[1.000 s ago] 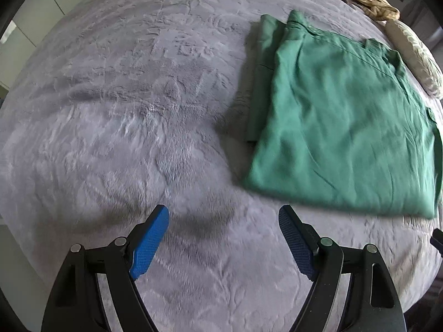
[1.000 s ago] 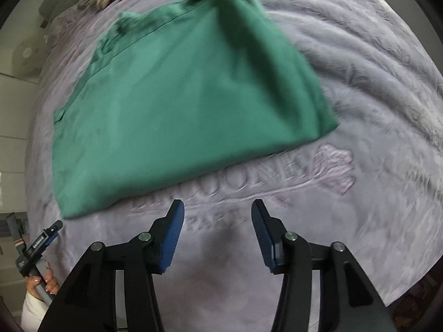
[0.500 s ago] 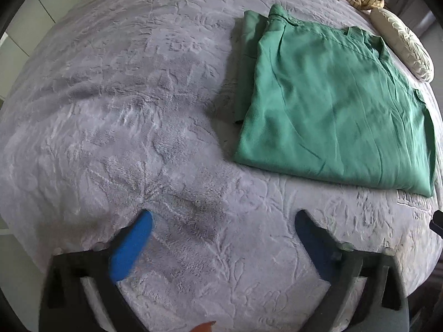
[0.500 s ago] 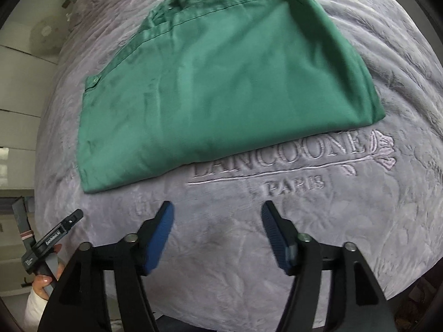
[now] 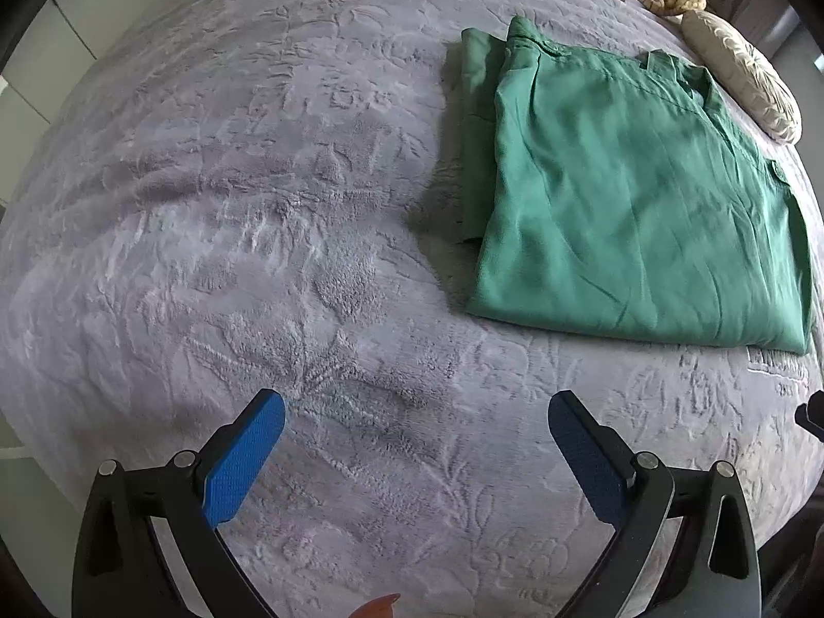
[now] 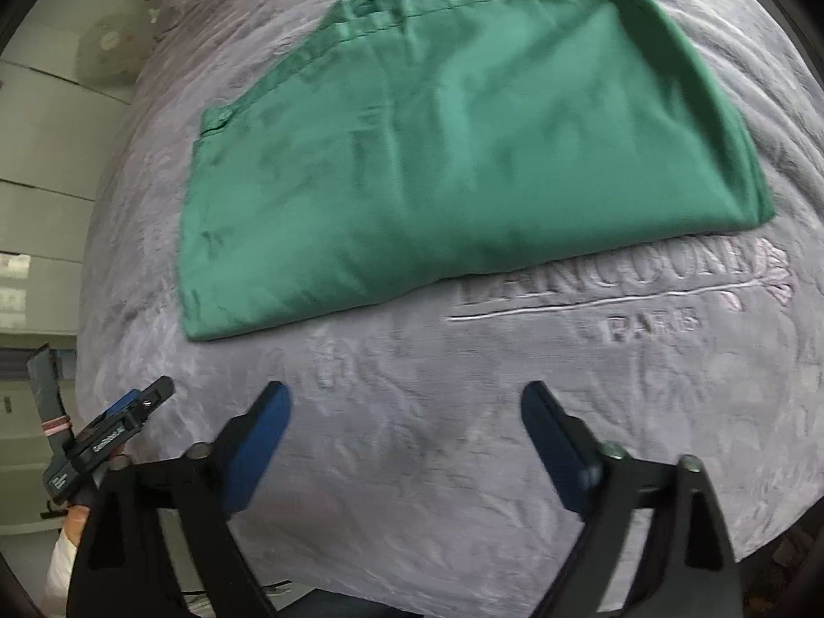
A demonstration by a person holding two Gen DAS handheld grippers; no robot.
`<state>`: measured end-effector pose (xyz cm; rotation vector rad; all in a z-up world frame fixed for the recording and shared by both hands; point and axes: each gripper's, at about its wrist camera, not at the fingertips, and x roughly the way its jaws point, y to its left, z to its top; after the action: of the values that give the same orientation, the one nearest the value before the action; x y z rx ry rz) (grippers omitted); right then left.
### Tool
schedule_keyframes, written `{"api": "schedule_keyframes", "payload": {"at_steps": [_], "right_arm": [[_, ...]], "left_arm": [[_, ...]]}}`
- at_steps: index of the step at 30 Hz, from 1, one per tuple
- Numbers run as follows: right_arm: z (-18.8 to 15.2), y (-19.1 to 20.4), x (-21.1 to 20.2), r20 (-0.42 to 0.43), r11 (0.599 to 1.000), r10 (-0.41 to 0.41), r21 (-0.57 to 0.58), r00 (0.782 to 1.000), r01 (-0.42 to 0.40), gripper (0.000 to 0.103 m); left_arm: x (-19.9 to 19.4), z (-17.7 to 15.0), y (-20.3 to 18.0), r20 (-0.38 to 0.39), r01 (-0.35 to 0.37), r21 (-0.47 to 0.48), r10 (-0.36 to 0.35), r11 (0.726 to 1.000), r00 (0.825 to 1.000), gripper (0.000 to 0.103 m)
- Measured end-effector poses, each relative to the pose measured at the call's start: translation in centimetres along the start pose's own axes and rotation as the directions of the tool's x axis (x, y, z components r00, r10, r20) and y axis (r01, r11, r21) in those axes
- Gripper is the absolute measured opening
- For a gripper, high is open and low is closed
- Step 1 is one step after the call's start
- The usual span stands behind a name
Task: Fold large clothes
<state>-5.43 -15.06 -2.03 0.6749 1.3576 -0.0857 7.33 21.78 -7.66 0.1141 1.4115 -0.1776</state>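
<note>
- Both pairs of tongs have spread wider than a second ago and drawn back off the shirt; left tongs (image 5: 416, 456) and right tongs (image 6: 406, 443) hang empty over the bed (image 5: 216, 216).
- Green shirt (image 6: 463, 134) lies folded into a flat rectangle, well apart from both.
- Seemingly between folds: next likely calls for pinching an edge and halving it.
- Smooth, thin weave; plush embossed grey blanket beneath.
</note>
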Motion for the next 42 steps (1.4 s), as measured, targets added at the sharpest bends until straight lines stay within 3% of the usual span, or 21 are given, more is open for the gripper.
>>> {"api": "schedule_keyframes", "payload": {"at_steps": [16,23,31,38,42], "right_arm": [[-1.2,1.6,2.4,-0.074,0.996,0.081,0.055,0.994,-0.077,0.103],[-1.9,1.9,3.5,-0.102,0.989,0.125,0.091,0.987,-0.116,0.103],[-2.6,1.7,4.8,-0.096,0.959,0.236,0.184,0.967,-0.216,0.103],[-2.5,2.1,5.7,-0.100,0.941,0.284,0.220,0.954,-0.257,0.103],[-1.8,2.2,7.1,-0.113,0.920,0.343,0.243,0.933,-0.309,0.103]], "left_arm": [[2.3,1.9,1.2,-0.033,-0.006,-0.001,0.006,1.000,0.999,0.103],[3.7,2.5,0.9,-0.063,0.051,0.007,-0.050,0.999,0.997,0.103],[5.3,4.3,1.0,-0.065,0.077,-0.007,-0.077,0.997,0.995,0.103],[6.2,4.8,1.8,-0.060,0.052,-0.016,-0.052,0.999,0.997,0.103],[6.7,4.9,2.0,-0.045,0.035,-0.026,-0.036,0.999,0.998,0.103]]}}
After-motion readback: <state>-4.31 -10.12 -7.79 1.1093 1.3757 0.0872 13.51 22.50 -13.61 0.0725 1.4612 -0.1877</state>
